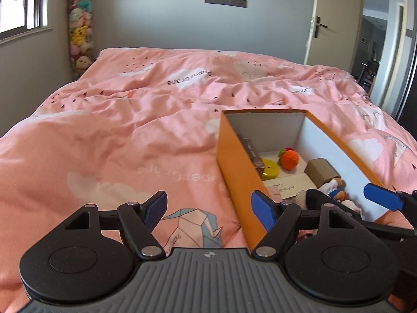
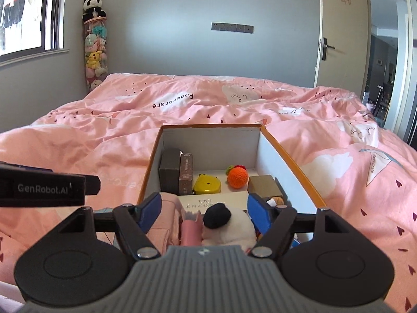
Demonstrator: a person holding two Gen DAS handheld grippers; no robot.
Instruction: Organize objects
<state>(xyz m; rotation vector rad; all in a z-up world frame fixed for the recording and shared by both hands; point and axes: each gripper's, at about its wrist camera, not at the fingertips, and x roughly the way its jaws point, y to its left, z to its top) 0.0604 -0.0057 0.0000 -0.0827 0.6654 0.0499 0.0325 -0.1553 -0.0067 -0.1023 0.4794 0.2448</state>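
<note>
An orange box (image 2: 150,162) with a white inside lies open on the pink duvet (image 2: 78,140). It holds an orange crochet ball (image 2: 237,176), a yellow case (image 2: 207,184), two dark upright boxes (image 2: 169,172), a brown carton (image 2: 264,185) and a white glasses box (image 2: 216,199). My right gripper (image 2: 204,210) is open over the near end of the box. A white plush with a black ear (image 2: 229,224) and a pink item (image 2: 190,229) lie loose between its fingers. My left gripper (image 1: 209,208) is open over the duvet, just left of the box's orange wall (image 1: 234,156), with nothing in it.
A tall net of soft toys (image 2: 95,49) stands in the far left corner under a panda. A window (image 2: 26,13) is on the left and an open door (image 2: 336,36) at the right. The bed edge drops off at the right.
</note>
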